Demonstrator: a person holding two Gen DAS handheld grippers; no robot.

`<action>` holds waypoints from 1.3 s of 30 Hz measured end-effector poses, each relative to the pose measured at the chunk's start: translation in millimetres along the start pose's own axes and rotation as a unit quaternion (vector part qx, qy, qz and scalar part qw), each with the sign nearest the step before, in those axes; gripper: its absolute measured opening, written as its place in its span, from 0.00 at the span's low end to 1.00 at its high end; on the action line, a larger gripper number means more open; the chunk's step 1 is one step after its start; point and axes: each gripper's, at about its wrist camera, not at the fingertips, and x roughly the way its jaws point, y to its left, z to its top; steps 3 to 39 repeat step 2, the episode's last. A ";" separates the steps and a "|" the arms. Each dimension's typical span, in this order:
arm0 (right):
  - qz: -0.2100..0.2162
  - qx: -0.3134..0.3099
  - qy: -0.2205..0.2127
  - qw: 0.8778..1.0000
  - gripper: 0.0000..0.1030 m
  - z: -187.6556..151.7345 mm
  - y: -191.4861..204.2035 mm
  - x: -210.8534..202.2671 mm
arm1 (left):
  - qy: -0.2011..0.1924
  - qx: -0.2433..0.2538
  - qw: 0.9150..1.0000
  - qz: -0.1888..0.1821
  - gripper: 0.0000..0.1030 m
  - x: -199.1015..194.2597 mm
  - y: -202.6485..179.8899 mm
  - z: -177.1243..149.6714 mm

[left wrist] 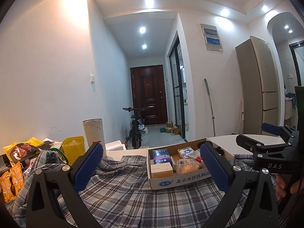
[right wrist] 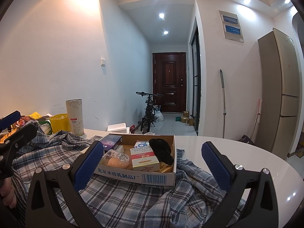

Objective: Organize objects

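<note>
A shallow cardboard box (left wrist: 165, 182) (right wrist: 136, 176) lies on a grey plaid shirt (left wrist: 123, 195) (right wrist: 133, 199) spread over a white table (right wrist: 237, 152). In it are a dark blue box (left wrist: 161, 155) (right wrist: 112, 141), a beige box (left wrist: 161, 170), a wrapped bun (left wrist: 187, 166) (right wrist: 115, 159), a red-and-gold carton (right wrist: 144, 160) and a black fuzzy item (right wrist: 161, 150). My left gripper (left wrist: 152, 163) is open and empty, just in front of the box. My right gripper (right wrist: 152, 161) is open and empty, also just short of it.
At the table's left are snack packets (left wrist: 17, 152), a yellow container (left wrist: 73, 148) (right wrist: 58, 122) and a tall patterned cylinder (left wrist: 94, 133) (right wrist: 75, 116). A white foam tray (right wrist: 116, 128) lies behind the box. A bicycle (right wrist: 148, 112), a fridge (right wrist: 279, 95) and a door (right wrist: 169, 81) stand beyond.
</note>
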 end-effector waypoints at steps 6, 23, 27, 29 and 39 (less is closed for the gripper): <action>0.000 0.000 0.000 1.000 1.00 -0.1 0.0 0.2 | 0.000 0.000 1.000 0.000 1.00 0.0 0.6 0.0; 0.000 0.000 0.000 1.000 1.00 -0.1 0.0 0.2 | 0.000 0.000 1.000 0.000 1.00 0.0 0.6 0.0; 0.000 0.000 0.000 1.000 1.00 -0.1 0.0 0.2 | 0.000 0.000 1.000 0.000 1.00 0.0 0.6 0.0; 0.000 0.000 0.000 1.000 1.00 -0.1 0.0 0.2 | 0.000 0.000 1.000 0.000 1.00 0.0 0.6 0.0; 0.000 0.000 0.000 1.000 1.00 -0.1 0.0 0.2 | 0.000 0.000 1.000 0.000 1.00 0.0 0.6 0.0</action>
